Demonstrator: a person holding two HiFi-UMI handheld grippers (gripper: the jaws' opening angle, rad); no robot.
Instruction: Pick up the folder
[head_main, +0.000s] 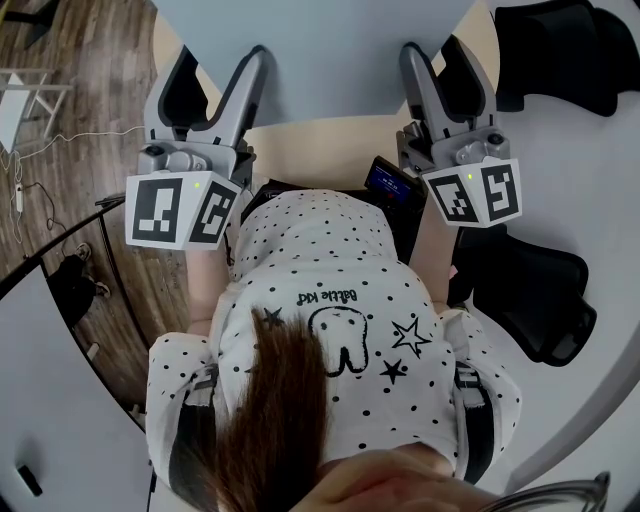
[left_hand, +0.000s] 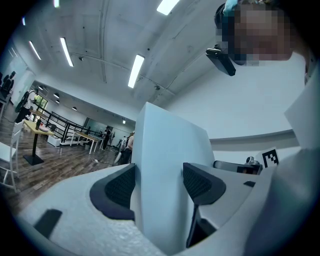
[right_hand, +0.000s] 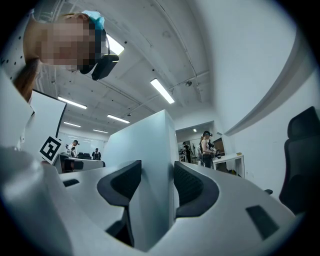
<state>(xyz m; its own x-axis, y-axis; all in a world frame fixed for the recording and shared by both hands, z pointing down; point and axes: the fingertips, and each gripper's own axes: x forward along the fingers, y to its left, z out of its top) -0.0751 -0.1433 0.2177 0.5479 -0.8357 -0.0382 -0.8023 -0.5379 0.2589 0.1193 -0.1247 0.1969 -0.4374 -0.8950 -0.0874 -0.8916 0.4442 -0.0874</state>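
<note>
Gripping the folder (head_main: 310, 60) from both sides, the two tools hold it up in the air in front of the person, well above the wooden floor (head_main: 70, 120). In the head view the folder is a pale blue-grey slab at the top of the frame, its lower edges running in towards the body. The left gripper (head_main: 222, 60) sits over the lower left edge and the right gripper (head_main: 432, 55) over the lower right edge, both pointing away from the person's dotted shirt (head_main: 330, 300).

In the left gripper view the folder (left_hand: 165, 165) stands upright between the jaws of the left gripper (left_hand: 159, 182). It fills the gap, and a dark ribbed pad lies against each face. The jaws stand fairly wide, because the folder is thick.

In the right gripper view the folder (right_hand: 145, 150) likewise rises upright from the gap of the right gripper (right_hand: 156, 182). One pad presses on its broad face and the other on the far side, and the jaws are spread wide to take it. Its front edge reaches past the fingertips.

A black chair (head_main: 530, 290) stands at the person's right, apart from the folder and both tools.
</note>
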